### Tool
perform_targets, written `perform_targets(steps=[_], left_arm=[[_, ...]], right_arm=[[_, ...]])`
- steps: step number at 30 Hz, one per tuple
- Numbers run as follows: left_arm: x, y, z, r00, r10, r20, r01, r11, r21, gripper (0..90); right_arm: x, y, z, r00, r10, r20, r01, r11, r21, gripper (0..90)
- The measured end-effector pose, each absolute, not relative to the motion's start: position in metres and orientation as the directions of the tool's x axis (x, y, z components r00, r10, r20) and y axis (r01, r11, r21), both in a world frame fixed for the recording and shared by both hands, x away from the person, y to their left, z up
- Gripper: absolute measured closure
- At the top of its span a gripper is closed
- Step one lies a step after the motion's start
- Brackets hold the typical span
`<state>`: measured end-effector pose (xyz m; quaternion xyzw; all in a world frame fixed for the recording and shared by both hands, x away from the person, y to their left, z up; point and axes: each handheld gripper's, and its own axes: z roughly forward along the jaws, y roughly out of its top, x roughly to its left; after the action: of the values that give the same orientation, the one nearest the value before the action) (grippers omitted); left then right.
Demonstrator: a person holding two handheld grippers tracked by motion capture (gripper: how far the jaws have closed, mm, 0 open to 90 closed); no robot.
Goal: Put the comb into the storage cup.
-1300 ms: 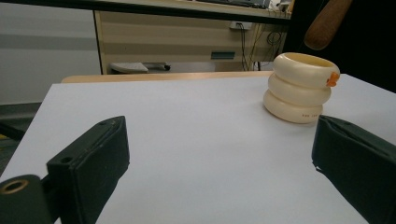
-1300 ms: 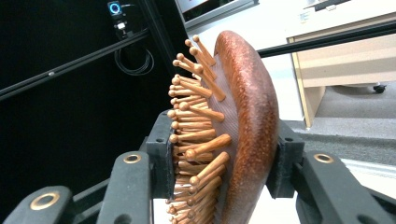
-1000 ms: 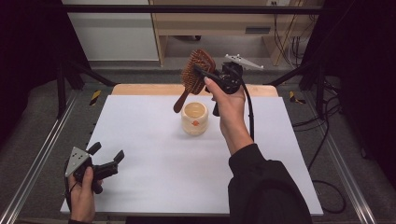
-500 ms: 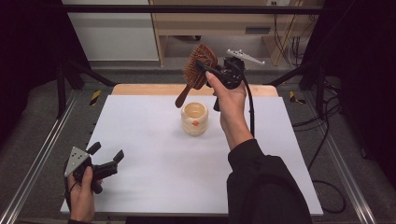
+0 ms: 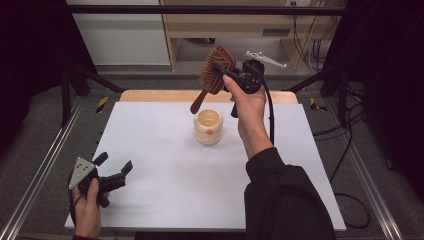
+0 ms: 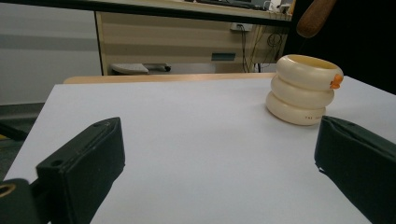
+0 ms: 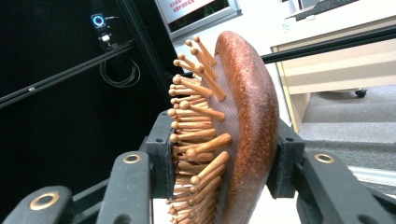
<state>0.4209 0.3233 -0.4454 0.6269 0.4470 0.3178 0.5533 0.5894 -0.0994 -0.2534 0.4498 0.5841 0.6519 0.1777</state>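
Note:
My right gripper (image 5: 220, 68) is raised over the far side of the table and shut on the head of a brown wooden hairbrush (image 5: 215, 70). Its handle points down and left, ending just above a cream ribbed cup (image 5: 208, 127) with a small orange mark. In the right gripper view the two jaws press the hairbrush (image 7: 233, 135) from both sides, pins on one side, smooth back on the other. My left gripper (image 5: 116, 170) rests low at the table's near left corner, open, holding nothing. The left gripper view has the cup (image 6: 302, 89) ahead to the right and the handle's tip (image 6: 315, 17) above it.
A white sheet (image 5: 160, 165) covers the table, whose wooden far edge (image 5: 150, 96) shows beyond it. Metal rails (image 5: 45, 165) run along both sides. A wooden desk (image 5: 225, 25) and cables (image 5: 320, 50) stand behind the table.
The right hand has lifted the hairbrush slightly and tilted it more upright above the cup. The left gripper has stayed where it was.

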Motion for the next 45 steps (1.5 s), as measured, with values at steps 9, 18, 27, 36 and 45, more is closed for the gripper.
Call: perform_targets(steps=[9,18,27,36,45], left_arm=[[0.421,0.323,-0.445,0.4,0.911,-0.099,0.21,0.014,0.978,1.8],[0.421,0.323,-0.446,0.4,0.911,-0.098,0.21,0.013,0.978,1.9],[0.421,0.323,-0.446,0.4,0.911,-0.102,0.209,0.017,0.978,1.9],[0.421,0.324,-0.446,0.401,0.91,-0.103,0.21,0.019,0.978,1.9],[0.421,0.324,-0.446,0.403,0.909,-0.103,0.209,0.018,0.978,2.0]], right_arm=[[0.591,-0.105,-0.254,-0.517,0.77,0.374,0.291,-0.253,0.923,53.4],[0.592,-0.11,-0.254,-0.51,0.781,0.362,0.288,-0.241,0.927,53.4],[0.592,-0.114,-0.254,-0.5,0.793,0.348,0.283,-0.23,0.931,53.3],[0.592,-0.115,-0.255,-0.497,0.802,0.33,0.28,-0.212,0.936,53.3],[0.592,-0.116,-0.256,-0.494,0.806,0.325,0.285,-0.203,0.937,53.2]])
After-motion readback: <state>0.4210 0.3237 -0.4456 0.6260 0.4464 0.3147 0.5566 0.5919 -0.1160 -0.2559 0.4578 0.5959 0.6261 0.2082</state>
